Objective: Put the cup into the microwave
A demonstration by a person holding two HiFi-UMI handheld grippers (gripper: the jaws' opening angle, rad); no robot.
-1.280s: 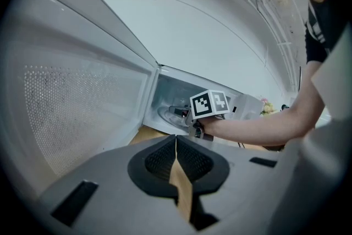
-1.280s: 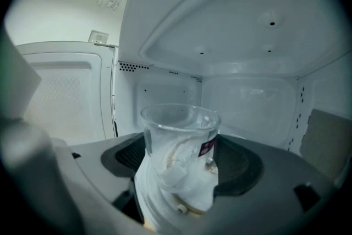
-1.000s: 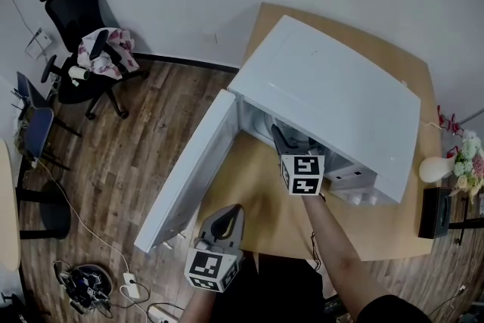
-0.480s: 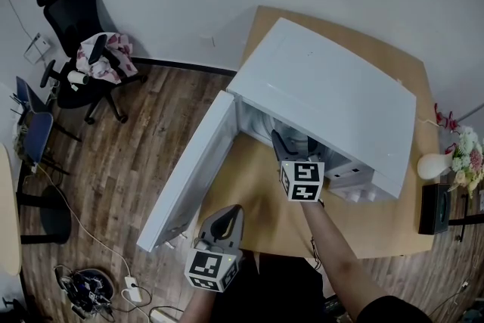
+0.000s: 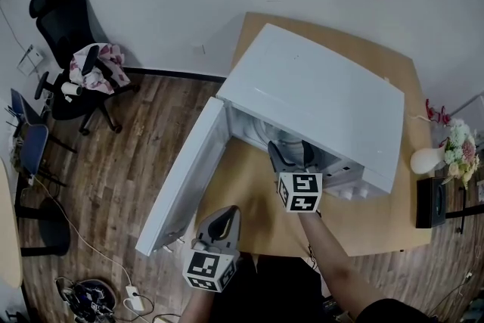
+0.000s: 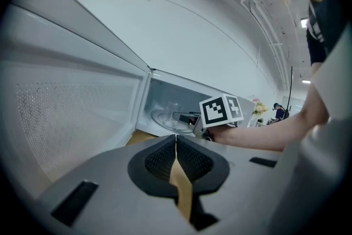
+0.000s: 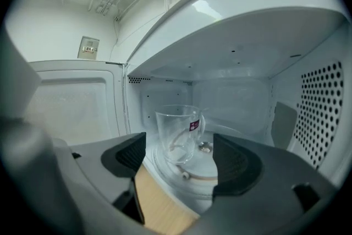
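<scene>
Head view: the microwave (image 5: 318,98) sits on the counter (image 5: 249,193) with its door (image 5: 181,178) swung open and the right gripper (image 5: 290,156) at its mouth.

Left gripper view: the left gripper (image 6: 176,139) has its jaws closed on nothing.

Right gripper view: the jaws are apart, and the cup (image 7: 177,134) stands upright on the turntable (image 7: 192,173) inside the microwave, clear of them.

The light wooden worktop (image 5: 249,189) carries a white microwave (image 5: 318,98), which stands askew and covers most of the surface from the middle to the far edge. Its door (image 5: 185,181) hangs open, reaching past the worktop's left edge and out over the floor (image 5: 128,155). Bare wood shows along the near edge and at the near right corner. A vase (image 5: 425,159) and a black box (image 5: 431,202) sit just beside the right edge; whether they rest on the worktop cannot be told.
</scene>
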